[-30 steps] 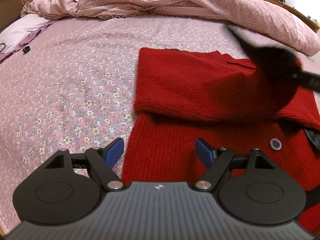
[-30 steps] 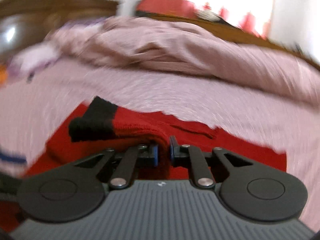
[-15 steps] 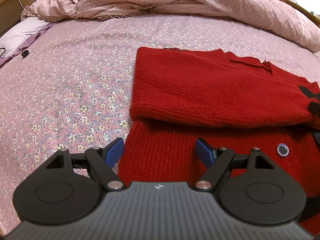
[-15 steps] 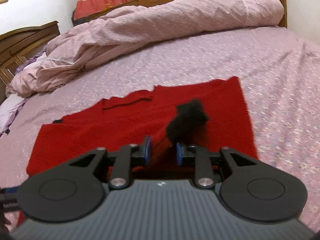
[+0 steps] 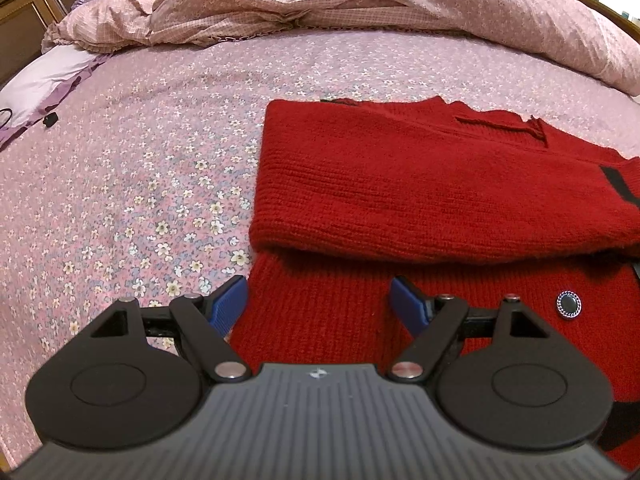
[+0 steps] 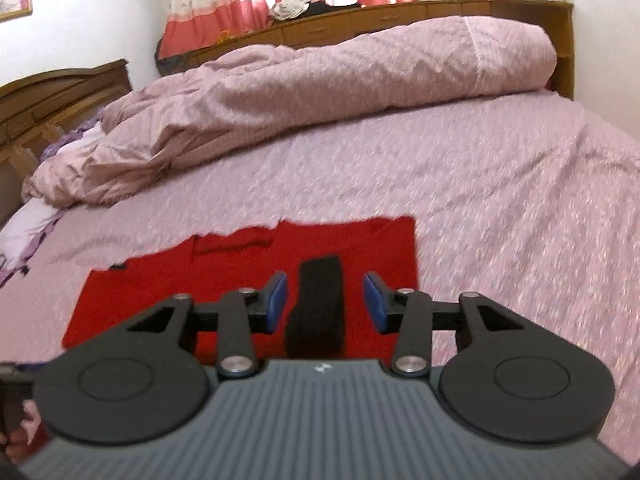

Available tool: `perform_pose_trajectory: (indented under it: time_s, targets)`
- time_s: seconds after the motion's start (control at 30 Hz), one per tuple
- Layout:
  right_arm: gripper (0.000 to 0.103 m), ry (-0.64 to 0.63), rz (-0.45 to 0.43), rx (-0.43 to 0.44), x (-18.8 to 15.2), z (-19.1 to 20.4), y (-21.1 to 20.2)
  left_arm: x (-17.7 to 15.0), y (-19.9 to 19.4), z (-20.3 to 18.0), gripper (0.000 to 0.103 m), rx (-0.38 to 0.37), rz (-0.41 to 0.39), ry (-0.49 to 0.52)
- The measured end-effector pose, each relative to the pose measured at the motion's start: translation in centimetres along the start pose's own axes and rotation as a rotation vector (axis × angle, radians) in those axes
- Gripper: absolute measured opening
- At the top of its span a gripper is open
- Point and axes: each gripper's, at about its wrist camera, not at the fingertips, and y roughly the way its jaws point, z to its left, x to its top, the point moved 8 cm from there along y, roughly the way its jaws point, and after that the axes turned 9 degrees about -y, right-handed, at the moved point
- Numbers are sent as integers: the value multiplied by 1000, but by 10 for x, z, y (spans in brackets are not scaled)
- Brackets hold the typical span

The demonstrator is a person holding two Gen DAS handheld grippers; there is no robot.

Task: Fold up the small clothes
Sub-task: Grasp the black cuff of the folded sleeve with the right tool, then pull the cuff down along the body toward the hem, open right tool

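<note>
Over the near hem of the red knit sweater (image 5: 400, 184), the left gripper (image 5: 318, 300) hangs with jaws spread wide, empty. Beyond it, 1 sleeve is folded across the body, long axis left-right. The right gripper (image 6: 325, 298) gapes around the black cuff (image 6: 318, 304). Farther back, a bunched duvet (image 6: 320, 80) lies on the floral bedsheet (image 5: 140, 160).

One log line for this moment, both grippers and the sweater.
left gripper: open, over hem | right gripper: open, black cuff between fingers, unclamped | red sweater: sleeve folded across, on bed

One red sweater (image 5: 420, 184), one button (image 5: 569, 305), one quilt (image 6: 320, 92), two grippers.
</note>
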Motion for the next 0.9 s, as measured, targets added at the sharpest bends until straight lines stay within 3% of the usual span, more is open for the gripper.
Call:
perform_pose_trajectory:
  time_s: [0.43, 0.57, 0.67, 0.73, 0.77, 0.9]
  targets:
    - [47, -20, 155, 96, -25, 15, 82, 2, -6, -25, 82, -55, -9, 57]
    - [47, 85, 150, 182, -24, 17, 88, -1, -2, -26, 82, -56, 2, 53]
    - [46, 129, 146, 187, -25, 14, 91, -3, 0, -25, 82, -41, 2, 60]
    - [33, 132, 132, 192, -24, 16, 90, -3, 1, -24, 82, -41, 3, 56]
    - [17, 124, 113, 202, -22, 18, 86, -2, 1, -24, 82, -42, 2, 56]
    - [14, 38, -15, 181, 6, 26, 60, 2, 5, -23, 82, -40, -3, 70]
